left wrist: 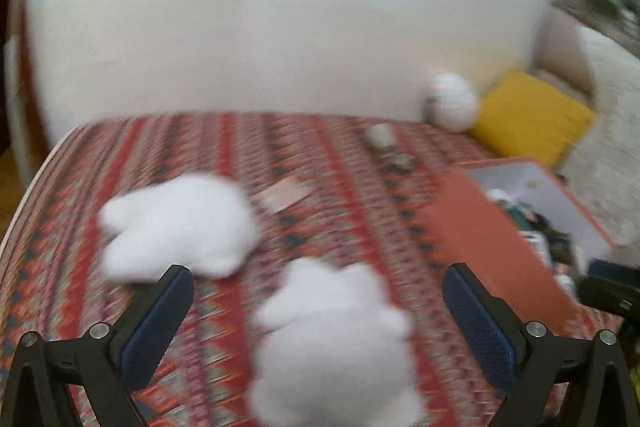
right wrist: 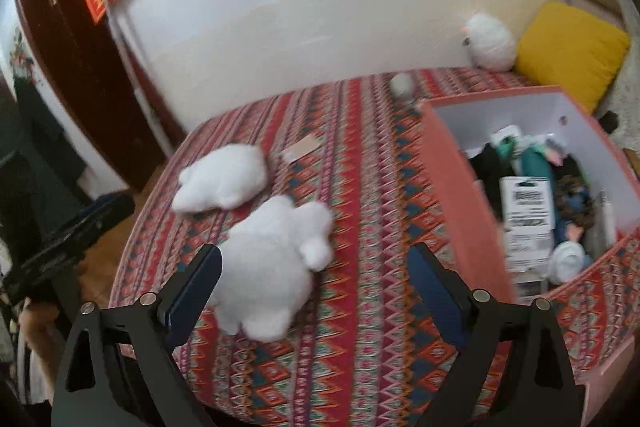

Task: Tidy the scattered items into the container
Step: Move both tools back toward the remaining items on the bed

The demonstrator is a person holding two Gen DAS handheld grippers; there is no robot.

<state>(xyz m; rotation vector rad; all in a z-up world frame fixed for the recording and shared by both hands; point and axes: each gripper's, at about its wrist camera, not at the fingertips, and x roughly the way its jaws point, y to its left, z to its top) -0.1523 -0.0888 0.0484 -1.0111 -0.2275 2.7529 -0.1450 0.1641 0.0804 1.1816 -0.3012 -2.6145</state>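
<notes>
Open room: the patterned bed cover (right wrist: 360,163) lay bare between the two white plush toys and the pink box (right wrist: 460,187).
Near obstacle: the larger white plush (right wrist: 268,267) lay near the bed's front edge, between the parted right tongs (right wrist: 316,279).
Second obstacle: the smaller white plush (right wrist: 224,179) lay just beyond it, towards the left edge.
Right side: the box wall stood upright, its inside crowded.
Far edge: a round white plush (right wrist: 490,43) and a yellow cushion (right wrist: 572,47) sat against the wall.
</notes>
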